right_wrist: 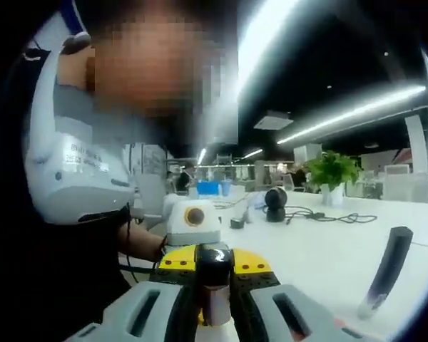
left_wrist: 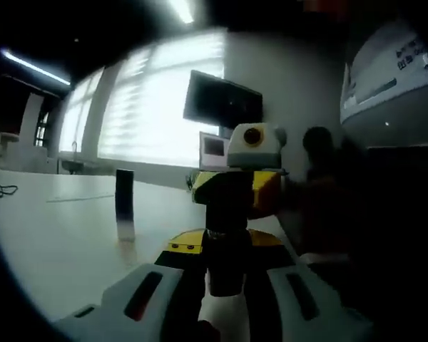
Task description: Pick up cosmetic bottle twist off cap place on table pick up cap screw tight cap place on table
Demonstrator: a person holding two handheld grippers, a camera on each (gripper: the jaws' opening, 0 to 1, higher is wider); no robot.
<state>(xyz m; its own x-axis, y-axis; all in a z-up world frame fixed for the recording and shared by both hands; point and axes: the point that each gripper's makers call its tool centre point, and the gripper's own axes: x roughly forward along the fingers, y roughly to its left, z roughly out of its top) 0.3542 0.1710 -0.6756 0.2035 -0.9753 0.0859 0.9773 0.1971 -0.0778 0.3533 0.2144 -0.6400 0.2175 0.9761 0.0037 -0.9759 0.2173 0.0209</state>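
**While held between two grippers: cosmetic bottle and cap above the tabletop**

While raised over the white tabletop [left_wrist: 64, 235], cosmetic bottle [left_wrist: 225, 303] clamped at its pale lower body in the left gripper [left_wrist: 225, 296], jaws closed on either side of it. Above that pale body, dark cap [left_wrist: 228, 214] on the bottle's upper end, with the right gripper [left_wrist: 235, 206] meeting it head-on from the far side, yellow-and-black front facing the left gripper view. Cannot tell from that view how firmly the right gripper's jaws press the cap.

Seen from the right gripper view, right gripper [right_wrist: 215, 303] closed around the same dark cap [right_wrist: 214, 267], grey jaws tight at both sides, with the left gripper [right_wrist: 214, 260] directly behind the bottle, its yellow panels showing left and right of the cap. Bottle's pale body [right_wrist: 215, 306] just visible under the cap between the jaws.

Away from the bottle, a dark slender tube [left_wrist: 125, 203] standing upright on the tabletop, to the bottle's left in the left gripper view and [right_wrist: 386, 271] to its right, leaning with the camera tilt, in the right gripper view. Farther beyond the bottle, a potted plant [right_wrist: 333, 174], a black round device [right_wrist: 275, 204] and loose cables [right_wrist: 335, 216] on the tabletop [right_wrist: 321, 249]. Behind the bottle, a person's torso in a grey top [right_wrist: 78, 171] and a bare forearm [right_wrist: 146, 246].
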